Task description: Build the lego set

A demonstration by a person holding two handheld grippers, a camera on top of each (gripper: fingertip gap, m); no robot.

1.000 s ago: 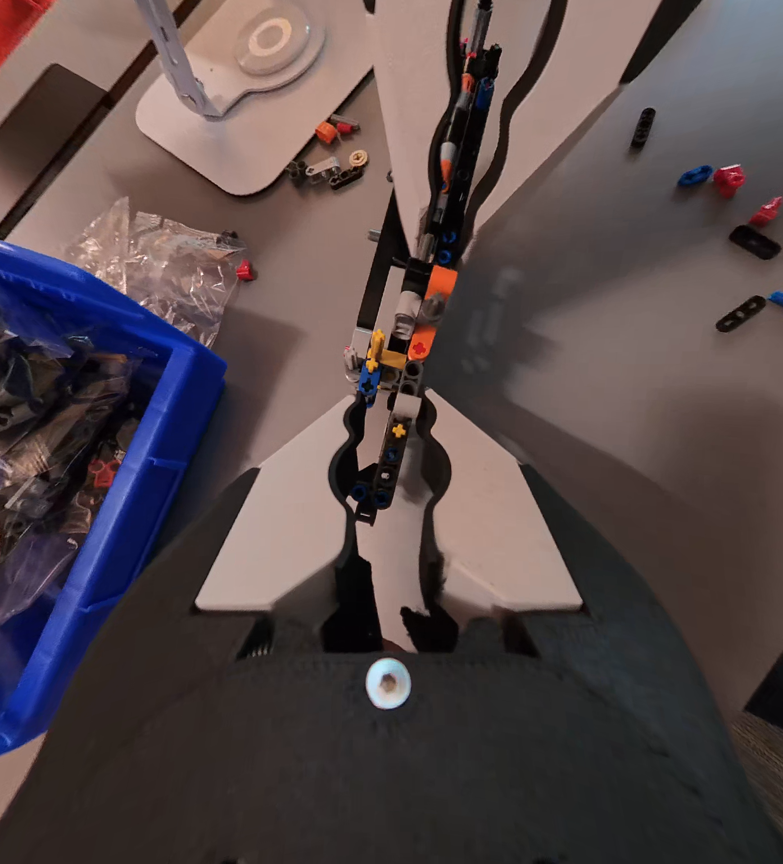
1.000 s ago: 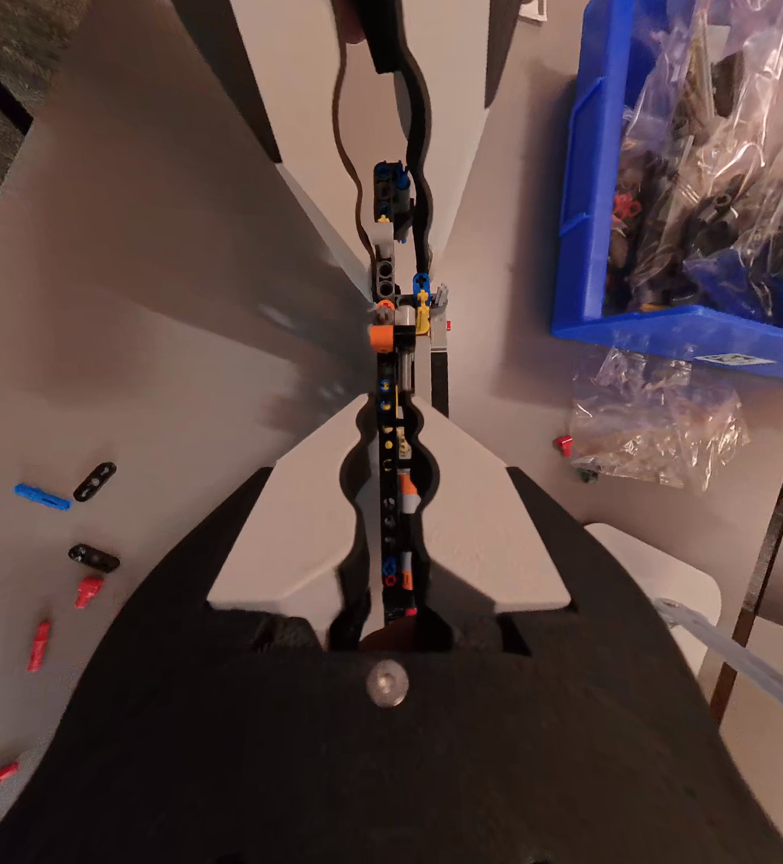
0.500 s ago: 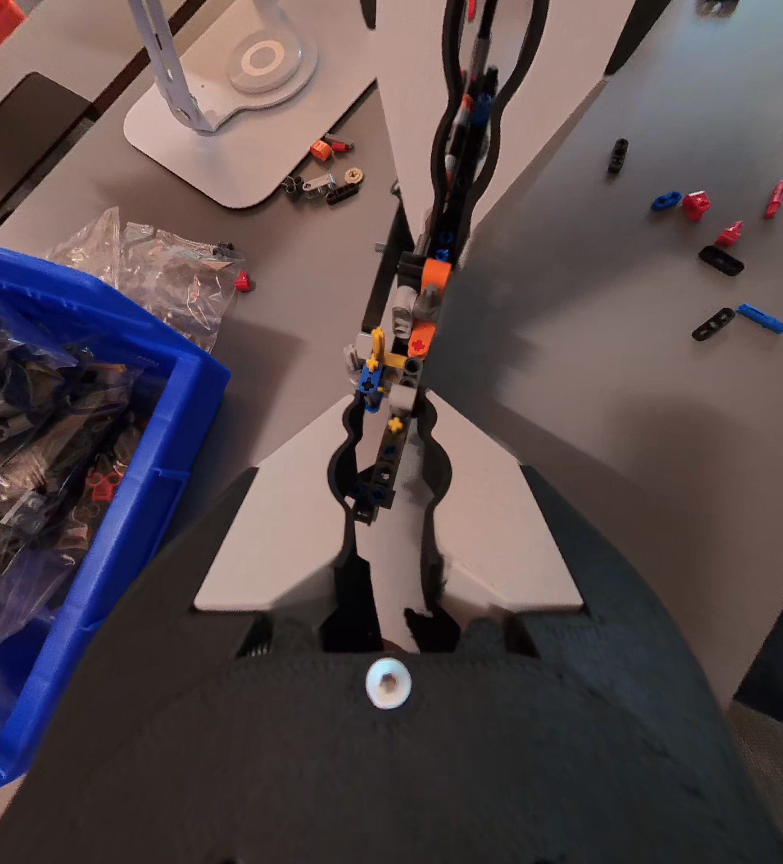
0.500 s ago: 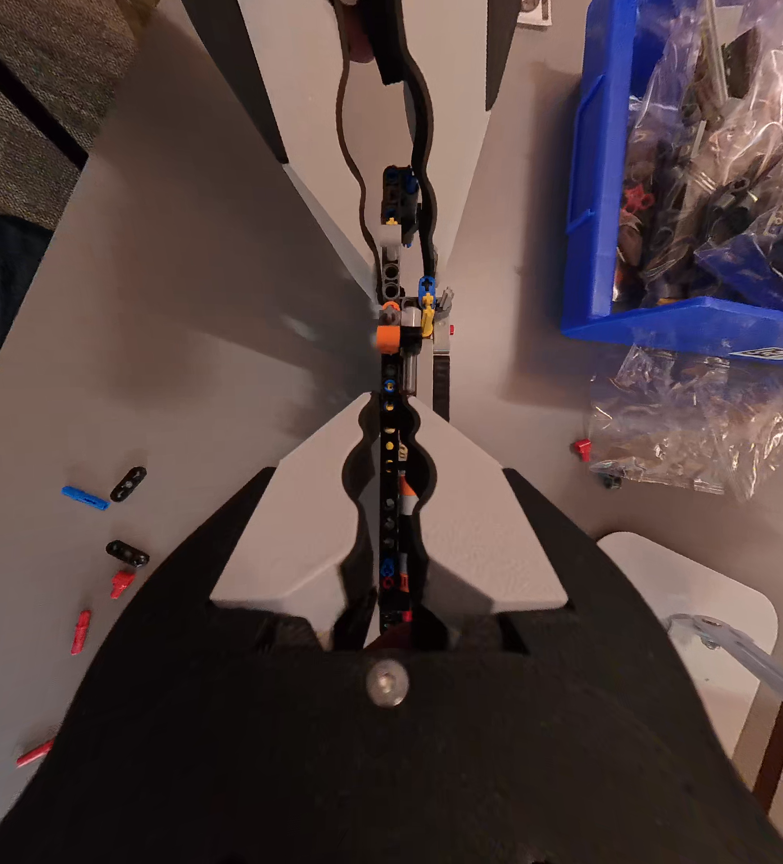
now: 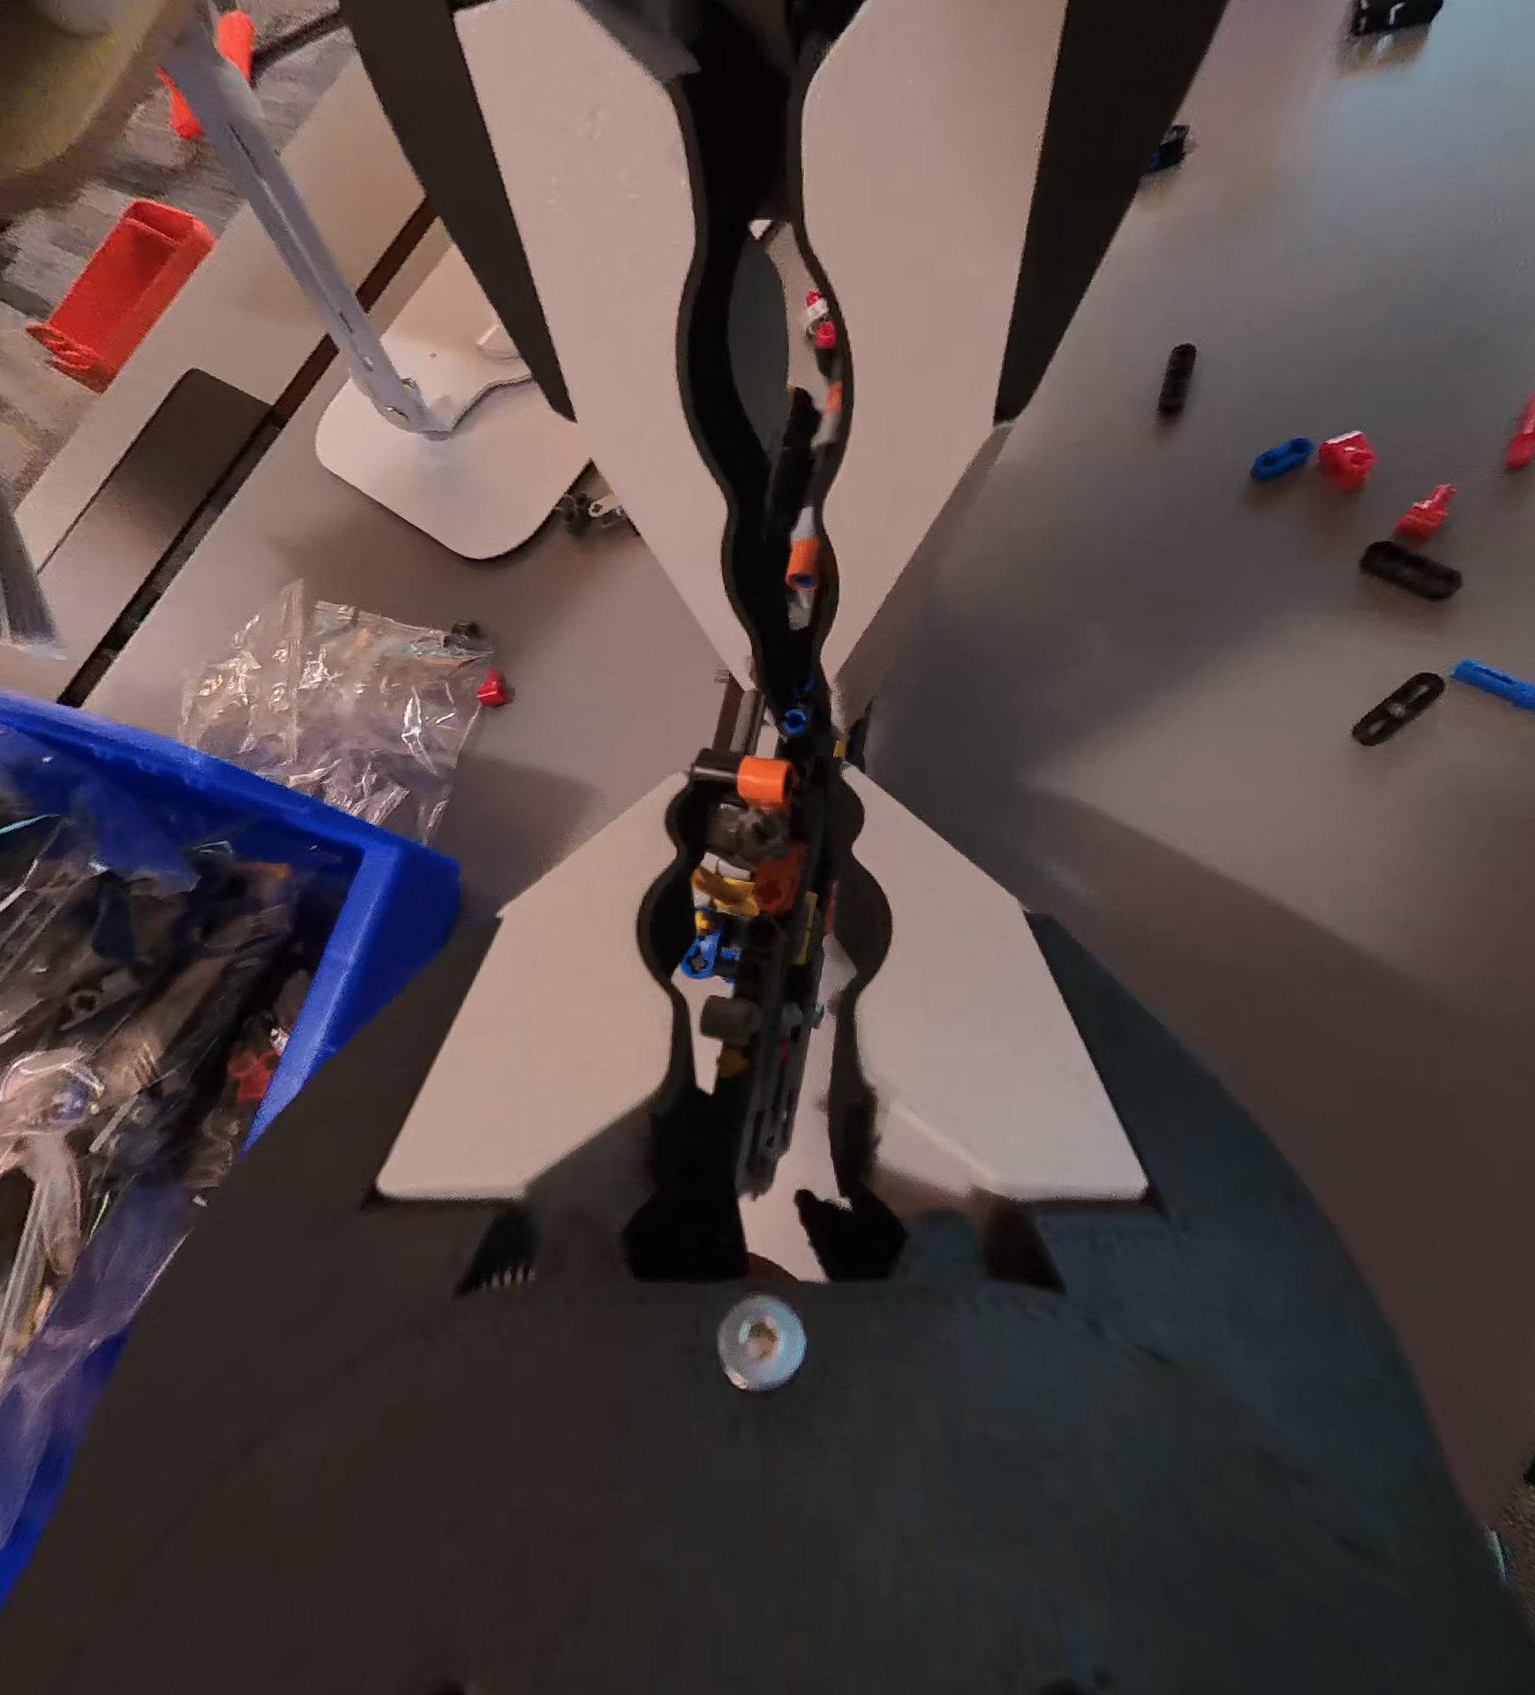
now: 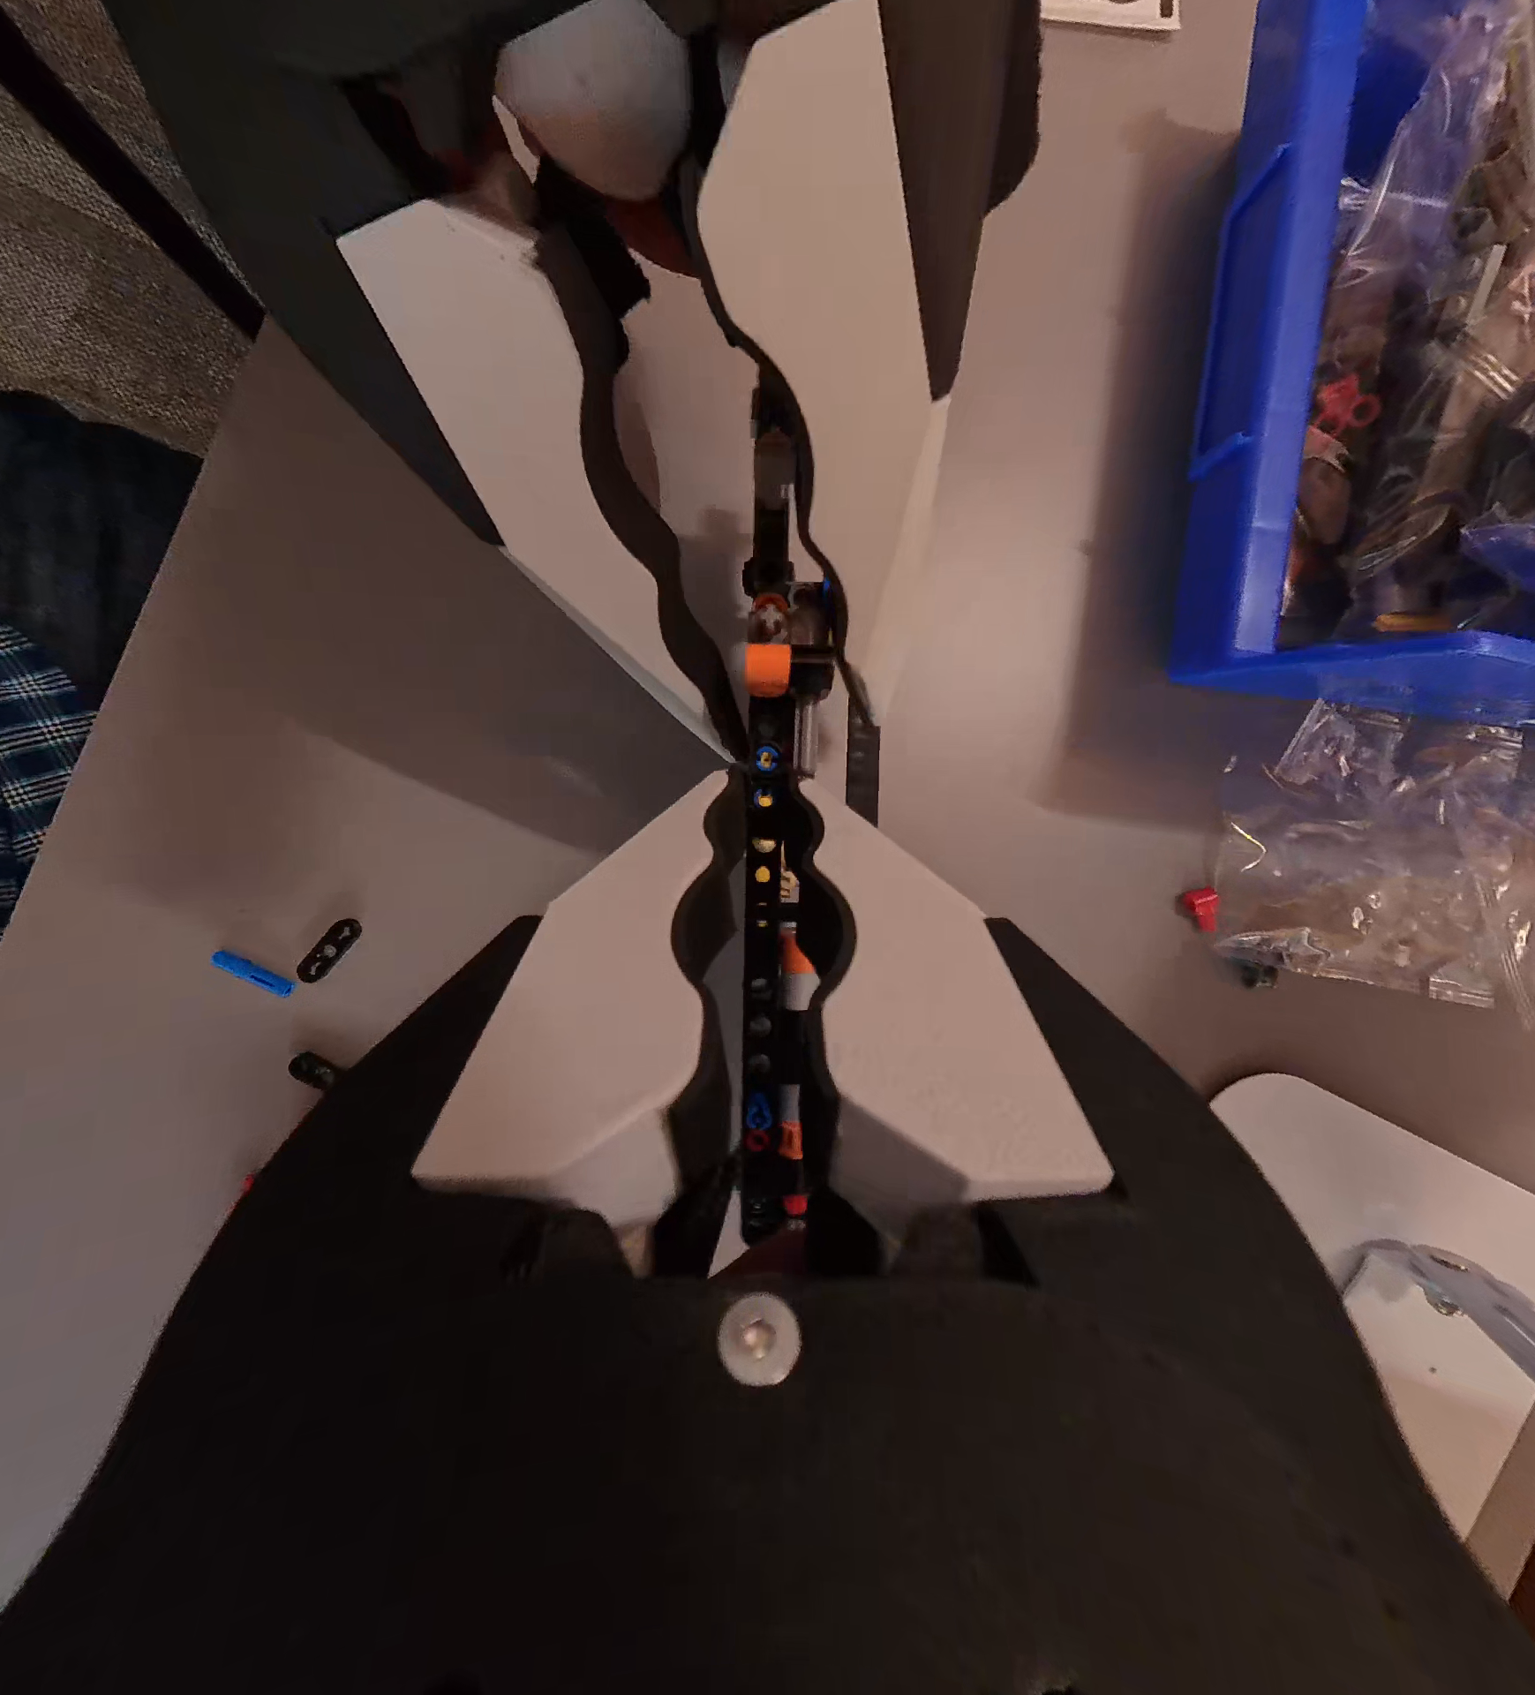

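Left tool (image 5: 762, 789) and right tool (image 6: 768, 780) have closed in tip to tip; earlier a stretch of the lego assembly (image 5: 768, 926) was exposed between them. Assembly now sits deeper inside left tool's fingers (image 5: 562, 991), orange connector at their tips. Both views tilted, blue bin (image 5: 378, 908) shifted nearer.

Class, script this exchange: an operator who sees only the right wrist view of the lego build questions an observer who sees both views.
Operator: What does the left gripper hide on the lego assembly?
Observer: The left wrist view shows yellow and blue pieces on its side, between that gripper's fingers.
Operator: Are there loose parts behind my right gripper?
Observer: Yes, a red piece lies beside a small blue link on the table.
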